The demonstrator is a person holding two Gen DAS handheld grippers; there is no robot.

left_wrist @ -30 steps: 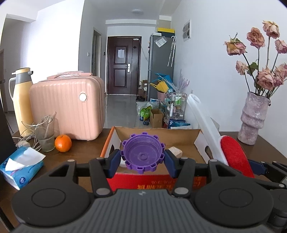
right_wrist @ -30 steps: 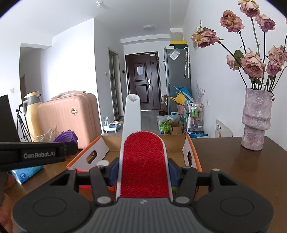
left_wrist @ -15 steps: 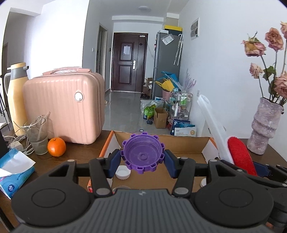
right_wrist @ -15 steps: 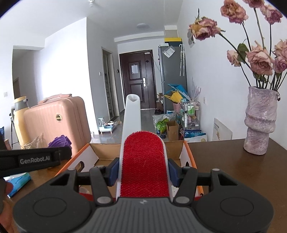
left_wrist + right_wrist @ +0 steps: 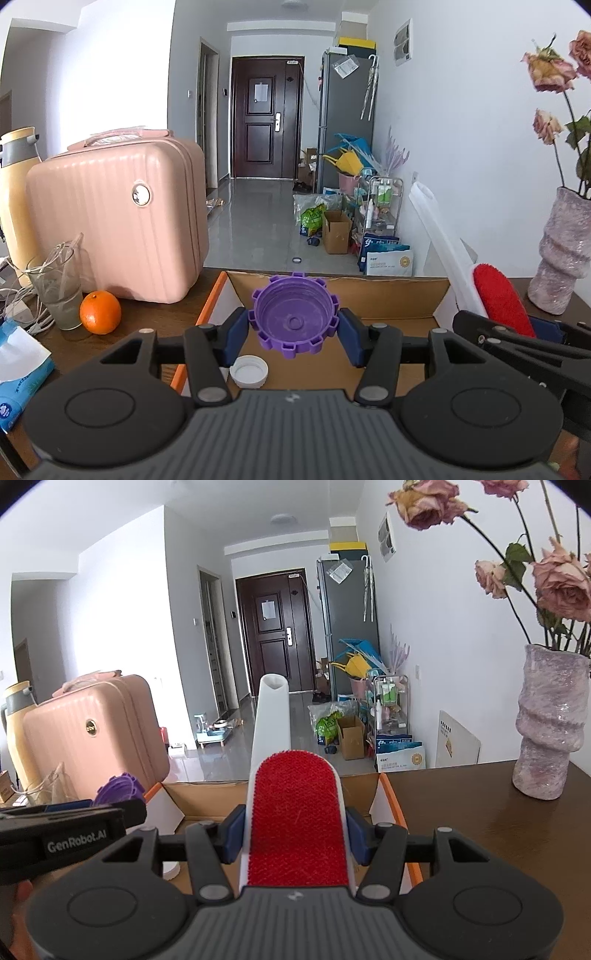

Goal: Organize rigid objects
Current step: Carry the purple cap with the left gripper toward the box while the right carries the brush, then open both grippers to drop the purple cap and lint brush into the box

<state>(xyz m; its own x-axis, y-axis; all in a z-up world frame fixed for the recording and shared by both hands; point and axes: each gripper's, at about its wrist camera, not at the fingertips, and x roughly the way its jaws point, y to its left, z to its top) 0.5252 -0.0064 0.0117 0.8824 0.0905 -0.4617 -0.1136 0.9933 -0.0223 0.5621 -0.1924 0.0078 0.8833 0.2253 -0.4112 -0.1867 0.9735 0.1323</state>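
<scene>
My left gripper [image 5: 293, 330] is shut on a purple notched lid [image 5: 294, 314] and holds it above the open cardboard box [image 5: 388, 295]. A white bottle cap [image 5: 248, 371] lies inside the box below it. My right gripper [image 5: 295, 830] is shut on a white lint brush with a red pad [image 5: 297, 812], its handle pointing forward over the same box [image 5: 207, 797]. The brush also shows at the right of the left wrist view [image 5: 495, 295], and the purple lid at the left of the right wrist view [image 5: 118, 792].
On the brown table [image 5: 480, 812] stand a pink suitcase [image 5: 118, 221], an orange [image 5: 100, 312], a glass with cables [image 5: 59, 291], a yellow thermos [image 5: 14, 192], a tissue pack [image 5: 18, 373] and a vase of dried roses [image 5: 546, 723].
Both grippers have moved forward and higher over the box with their objects still held. The box interior and the white cap have come into view.
</scene>
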